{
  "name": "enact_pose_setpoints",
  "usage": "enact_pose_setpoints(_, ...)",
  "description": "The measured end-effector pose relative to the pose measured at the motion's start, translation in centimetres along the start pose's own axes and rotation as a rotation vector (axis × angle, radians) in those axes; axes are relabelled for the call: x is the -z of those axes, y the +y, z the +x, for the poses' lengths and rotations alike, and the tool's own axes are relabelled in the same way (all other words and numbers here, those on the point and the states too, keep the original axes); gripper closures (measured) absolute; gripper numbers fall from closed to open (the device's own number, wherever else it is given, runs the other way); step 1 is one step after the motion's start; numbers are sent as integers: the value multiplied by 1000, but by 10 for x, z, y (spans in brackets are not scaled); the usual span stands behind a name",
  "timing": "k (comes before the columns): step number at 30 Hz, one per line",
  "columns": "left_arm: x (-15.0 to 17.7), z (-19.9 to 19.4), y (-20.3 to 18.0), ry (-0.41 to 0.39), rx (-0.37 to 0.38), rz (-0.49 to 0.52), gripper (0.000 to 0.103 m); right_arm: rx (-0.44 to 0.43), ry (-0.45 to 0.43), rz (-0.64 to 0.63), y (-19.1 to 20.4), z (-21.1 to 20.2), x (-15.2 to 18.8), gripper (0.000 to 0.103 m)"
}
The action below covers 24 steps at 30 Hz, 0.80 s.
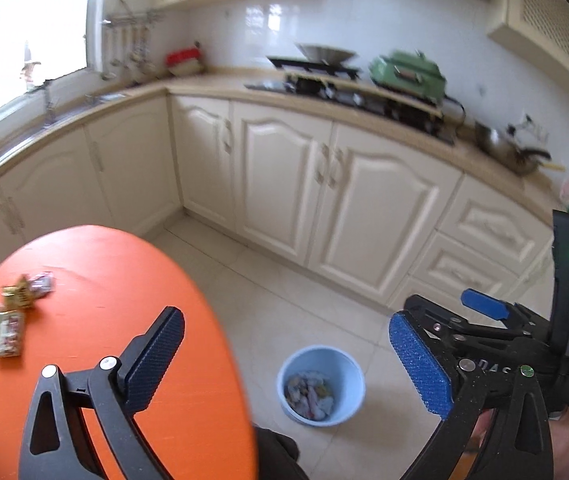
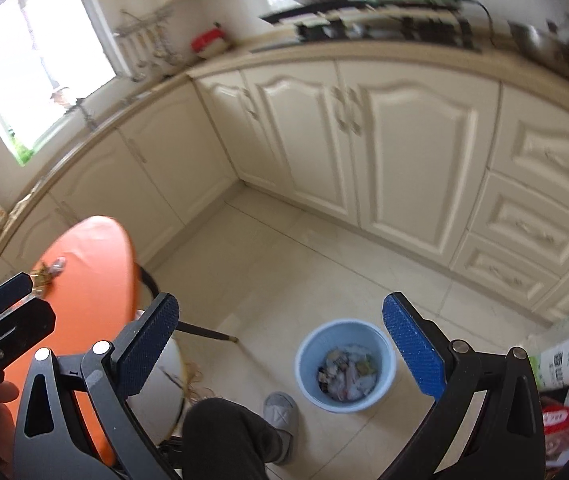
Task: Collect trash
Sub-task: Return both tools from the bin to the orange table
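Observation:
Several crumpled wrappers (image 1: 14,308) lie on the far left of the round orange table (image 1: 124,300). A light blue bin (image 1: 350,368) with trash inside stands on the tiled floor beside the table. My left gripper (image 1: 286,316) hangs open and empty high above the table's edge and the bin. My right gripper (image 2: 280,300) is open too, with nothing between its blue pads (image 2: 416,356), and the bin (image 2: 308,360) lies far below it. It shows at the right of the left wrist view as the right gripper (image 1: 444,308). In the right wrist view the wrappers (image 2: 48,272) sit on the table (image 2: 96,272) beyond the left gripper (image 2: 28,300).
Cream cabinets (image 1: 284,184) and a counter with a stove (image 1: 344,80) and pans ring the floor. A person's dark trouser leg (image 2: 224,436) and grey slipper (image 2: 282,420) are near the bin. A white stool (image 2: 160,392) stands by the table. Packages (image 2: 564,364) sit on the floor, right.

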<state>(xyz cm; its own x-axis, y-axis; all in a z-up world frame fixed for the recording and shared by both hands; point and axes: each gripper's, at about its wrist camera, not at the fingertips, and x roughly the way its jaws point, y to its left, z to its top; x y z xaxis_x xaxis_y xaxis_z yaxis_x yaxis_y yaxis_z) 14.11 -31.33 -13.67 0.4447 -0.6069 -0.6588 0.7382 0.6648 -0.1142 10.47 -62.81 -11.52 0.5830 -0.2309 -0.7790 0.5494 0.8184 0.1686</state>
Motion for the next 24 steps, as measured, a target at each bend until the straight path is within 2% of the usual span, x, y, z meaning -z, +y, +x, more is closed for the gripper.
enact_pose_setpoints(9, 36, -110, 60, -142, -117, -93, 1, -124, -88, -139, 103, -38, -16, 0)
enact_pose_setpoints(15, 70, -176, 97, -219, -206, -197, 1, -224, -130, -238, 171, -58, -17, 0)
enact_pose_setpoints(24, 114, -240, 128, -293, -337, -303, 1, -351, -178, -364, 252, -80, -7, 0)
